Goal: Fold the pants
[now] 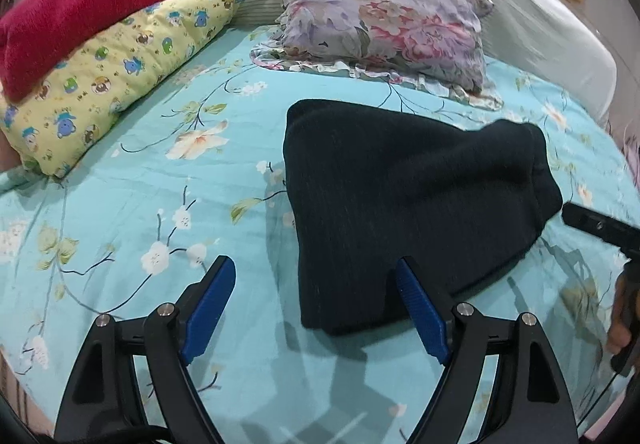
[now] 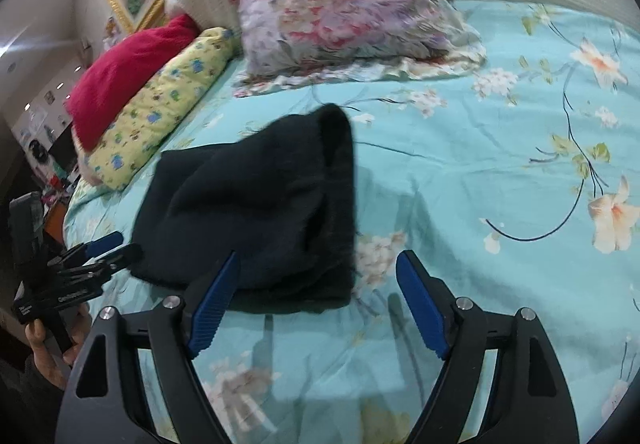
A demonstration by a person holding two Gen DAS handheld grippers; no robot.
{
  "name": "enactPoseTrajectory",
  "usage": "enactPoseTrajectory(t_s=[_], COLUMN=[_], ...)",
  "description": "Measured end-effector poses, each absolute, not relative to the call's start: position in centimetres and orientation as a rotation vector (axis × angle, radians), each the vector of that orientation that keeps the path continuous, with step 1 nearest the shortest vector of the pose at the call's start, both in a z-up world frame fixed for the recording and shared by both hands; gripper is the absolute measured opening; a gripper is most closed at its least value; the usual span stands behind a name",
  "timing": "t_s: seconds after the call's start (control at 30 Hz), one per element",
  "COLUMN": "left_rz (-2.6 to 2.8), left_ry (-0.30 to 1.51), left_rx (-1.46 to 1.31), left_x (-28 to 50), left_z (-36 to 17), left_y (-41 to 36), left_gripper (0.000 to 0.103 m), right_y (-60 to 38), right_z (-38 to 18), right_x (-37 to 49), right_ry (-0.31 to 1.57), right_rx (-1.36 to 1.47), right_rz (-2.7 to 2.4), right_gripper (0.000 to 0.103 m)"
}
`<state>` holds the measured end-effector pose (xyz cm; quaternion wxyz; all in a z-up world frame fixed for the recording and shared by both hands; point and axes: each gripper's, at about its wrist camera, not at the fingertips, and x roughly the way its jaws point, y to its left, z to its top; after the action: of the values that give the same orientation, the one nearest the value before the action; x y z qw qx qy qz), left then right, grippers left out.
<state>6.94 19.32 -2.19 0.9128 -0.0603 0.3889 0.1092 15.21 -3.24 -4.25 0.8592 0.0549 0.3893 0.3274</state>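
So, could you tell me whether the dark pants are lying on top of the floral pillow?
No, the dark pants lie folded on the turquoise sheet, apart from the floral pillow behind them.

one pair of dark pants (image 1: pixel 408 203), folded, on one bed (image 1: pixel 160 203). three cushions: one floral pillow (image 1: pixel 380 23), one yellow cartoon-print pillow (image 1: pixel 120 71), one red pillow (image 1: pixel 80 11). two tools: left tool (image 1: pixel 316 276), right tool (image 2: pixel 320 268). one gold picture frame (image 2: pixel 116 7).
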Motion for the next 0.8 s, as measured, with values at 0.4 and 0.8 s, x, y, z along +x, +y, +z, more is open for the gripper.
enactPoseTrajectory(t_s=[0.4, 0.8], left_rz=[0.236, 0.254], left_ry=[0.799, 0.802], left_rx=[-0.06, 0.018], left_x=[5.0, 5.0], left_z=[-2.0, -1.6], left_y=[18.6, 18.5], left_gripper=[0.083, 0.084], right_y=[0.3, 1.9], right_z=[-2.3, -2.1], right_x=[11.8, 10.7], right_ry=[0.765, 0.762], right_rx=[-0.083, -0.193], right_rz=[0.775, 0.824], right_gripper=[0.085, 0.086])
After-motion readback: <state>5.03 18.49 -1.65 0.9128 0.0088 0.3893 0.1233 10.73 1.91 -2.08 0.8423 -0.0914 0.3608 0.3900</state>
